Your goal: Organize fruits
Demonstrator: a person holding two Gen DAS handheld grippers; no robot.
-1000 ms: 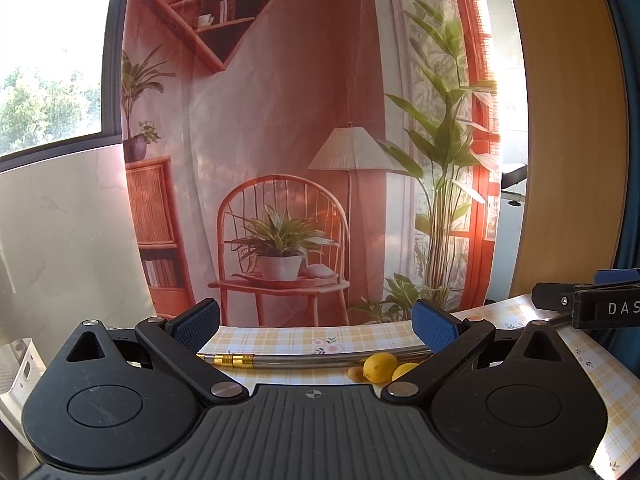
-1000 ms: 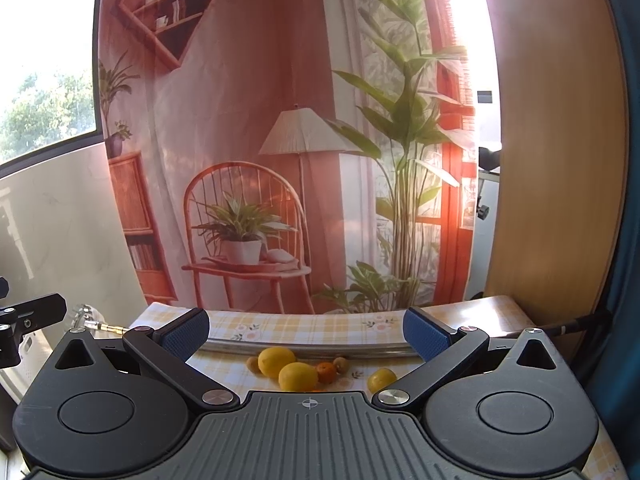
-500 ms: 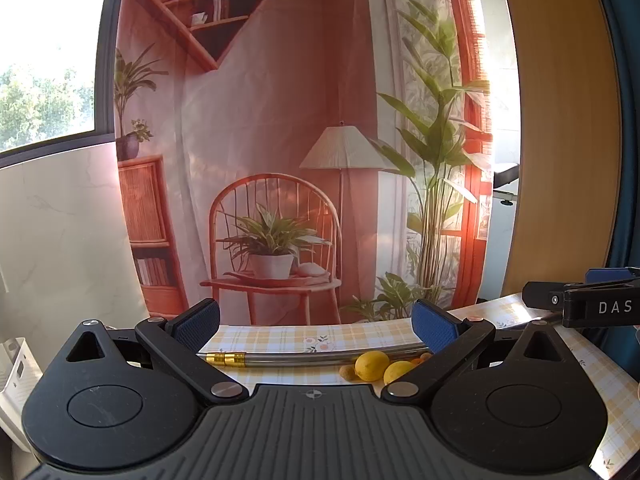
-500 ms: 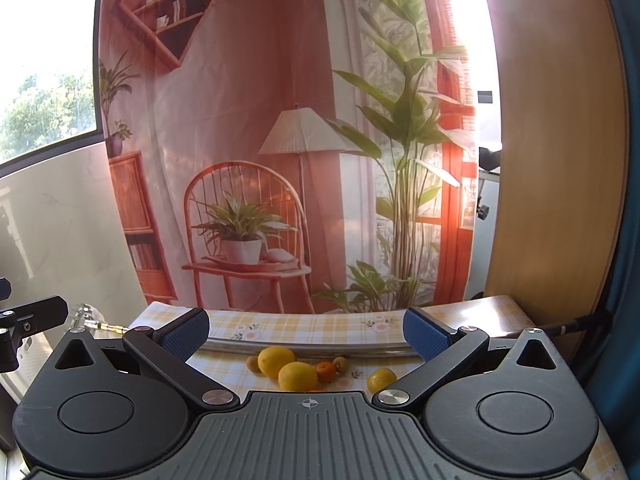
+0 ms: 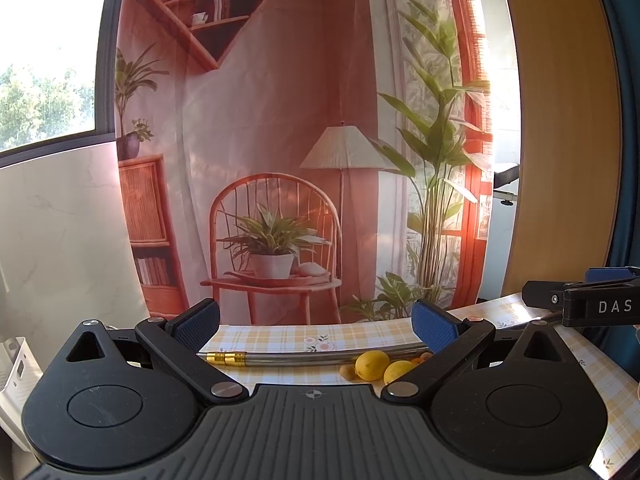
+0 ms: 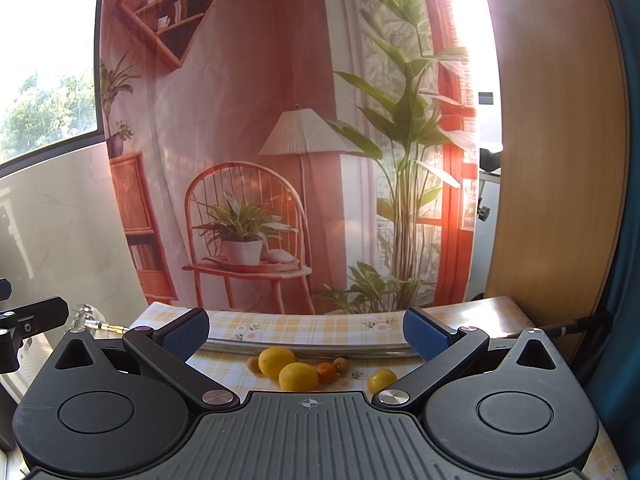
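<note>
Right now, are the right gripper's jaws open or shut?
Open. The right gripper has its blue pads spread wide apart with nothing between them; the lemons lie on the tablecloth beyond.

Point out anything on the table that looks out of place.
A metal tube with a gold-coloured fitting lies across the checked tablecloth just behind the loose fruits. It is hardware, not fruit. Nothing looks spilled or damaged.
</note>
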